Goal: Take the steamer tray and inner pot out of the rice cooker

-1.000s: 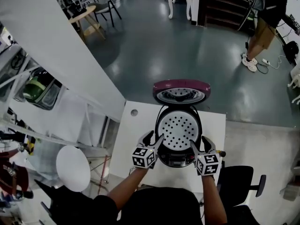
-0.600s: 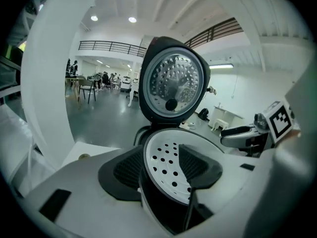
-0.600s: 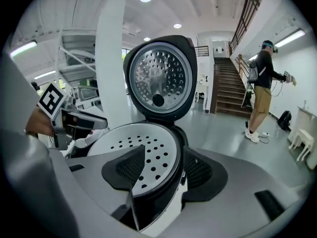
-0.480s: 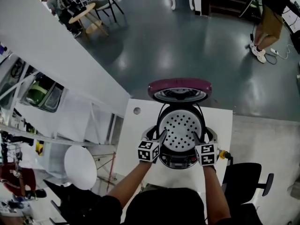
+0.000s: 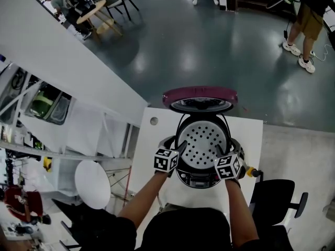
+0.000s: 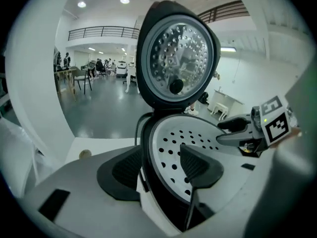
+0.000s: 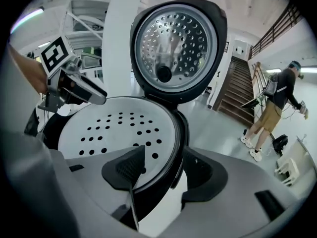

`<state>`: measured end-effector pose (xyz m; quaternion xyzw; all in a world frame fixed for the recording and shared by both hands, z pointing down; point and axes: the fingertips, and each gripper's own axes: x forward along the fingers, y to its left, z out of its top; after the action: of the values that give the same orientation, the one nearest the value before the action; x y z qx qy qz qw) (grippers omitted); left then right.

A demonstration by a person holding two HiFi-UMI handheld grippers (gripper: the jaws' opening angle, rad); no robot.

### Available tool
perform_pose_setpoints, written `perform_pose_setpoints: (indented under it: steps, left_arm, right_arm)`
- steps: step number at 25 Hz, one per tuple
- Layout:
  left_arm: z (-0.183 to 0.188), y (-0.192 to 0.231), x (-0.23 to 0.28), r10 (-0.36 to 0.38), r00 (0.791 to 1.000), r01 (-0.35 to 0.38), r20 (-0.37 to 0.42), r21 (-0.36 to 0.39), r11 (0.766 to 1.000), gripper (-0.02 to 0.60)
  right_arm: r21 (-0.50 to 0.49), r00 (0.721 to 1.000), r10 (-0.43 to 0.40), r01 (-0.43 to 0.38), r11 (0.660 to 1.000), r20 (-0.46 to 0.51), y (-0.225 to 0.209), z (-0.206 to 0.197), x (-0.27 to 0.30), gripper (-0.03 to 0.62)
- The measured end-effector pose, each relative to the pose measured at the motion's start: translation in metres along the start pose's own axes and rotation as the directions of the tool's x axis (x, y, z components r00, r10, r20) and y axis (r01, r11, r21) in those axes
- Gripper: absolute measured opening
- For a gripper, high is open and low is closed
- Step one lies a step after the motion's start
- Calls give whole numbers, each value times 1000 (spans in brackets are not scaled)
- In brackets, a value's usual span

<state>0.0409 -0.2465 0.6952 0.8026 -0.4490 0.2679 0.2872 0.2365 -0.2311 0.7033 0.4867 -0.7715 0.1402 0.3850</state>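
The rice cooker [image 5: 199, 179] stands on the white table [image 5: 157, 143] with its maroon lid [image 5: 200, 99] raised. The white perforated steamer tray [image 5: 202, 139] sits in the cooker's mouth and hides the inner pot beneath it. My left gripper [image 5: 176, 152] is open at the tray's left edge. In the left gripper view the gripper [image 6: 158, 170] straddles the rim, one jaw over the tray [image 6: 198, 138], the other outside. My right gripper [image 5: 222, 153] is open at the right edge. In the right gripper view the gripper [image 7: 166, 172] straddles the rim of the tray [image 7: 114, 128] likewise.
The table's right edge runs just beside the cooker, with a black office chair [image 5: 275, 197] below it. A round white stool [image 5: 92, 184] stands to the left of the table. A person [image 5: 306, 20] stands on the grey floor far right.
Both grippers have moved forward from the cooker's front to either side of the tray's rim, each with one jaw now over the tray. The head view has shifted slightly.
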Motion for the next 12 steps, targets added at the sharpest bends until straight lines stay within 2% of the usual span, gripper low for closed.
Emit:
perform_pose_setpoints:
  steps: [2,8,12]
  left_arm:
    - [0,5,2,13,1000,-13,-17,41,999,233]
    - [-13,10,13,30,995,-25,-92,57,998,216]
    - [-11,12,10,70,995,-67,-68,41,997,182]
  right_arm:
    - [-5,1000,2,-2,1000,-16,0,-2,4,212]
    - [-2,999,-36,36,999,-15,-8,-2,6,208]
    - [-15,999,-45,44,999,-23,-8,1,5,198]
